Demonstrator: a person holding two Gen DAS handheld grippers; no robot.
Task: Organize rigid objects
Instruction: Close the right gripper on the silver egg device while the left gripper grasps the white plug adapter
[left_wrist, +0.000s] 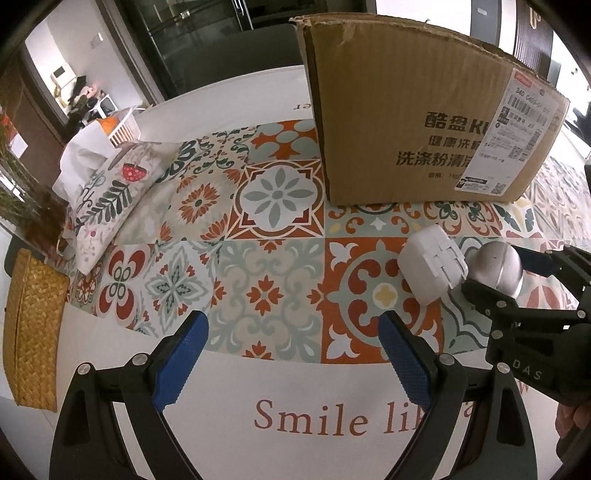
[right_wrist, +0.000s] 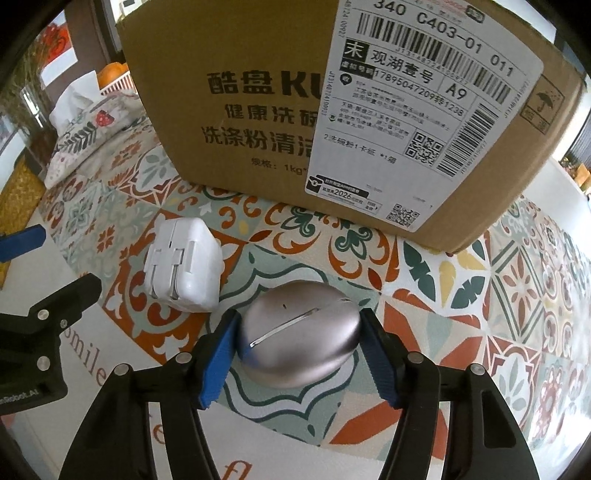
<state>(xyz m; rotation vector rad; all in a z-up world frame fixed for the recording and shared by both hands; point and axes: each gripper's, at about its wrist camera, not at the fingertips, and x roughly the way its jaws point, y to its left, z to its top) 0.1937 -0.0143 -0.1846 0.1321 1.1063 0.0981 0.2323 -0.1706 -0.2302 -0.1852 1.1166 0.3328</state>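
The right gripper (right_wrist: 301, 354) points steeply down at the bench (right_wrist: 122, 424), which is covered by a white cloth with orange, green and grey tile patterns, and its blue ribbed jaws are clenched on the two sides of a smooth silver egg-shaped metal object (right_wrist: 299, 336) with a thin slit across its top; in the right wrist view both blue pads sit against the object's flanks while it rests on the cloth. Just beside it at about ten o'clock lies a white square plastic power adapter (right_wrist: 184, 264) with folded prongs, near the silver object but not plainly touching it. At twelve o'clock, beyond both, stands a large brown cardboard box (right_wrist: 229, 110) with black Chinese print and a white shipping label. The left gripper (left_wrist: 293, 363) hangs over the cloth with its jaws released, wide apart, and nothing between them. In the left wrist view the adapter (left_wrist: 430, 271) and the silver object (left_wrist: 498, 266) lie at about two o'clock, with the right gripper's black frame reaching in from the right. At nine o'clock lie a floral fabric pouch (left_wrist: 110, 199) and a woven yellow straw case (left_wrist: 31, 332).
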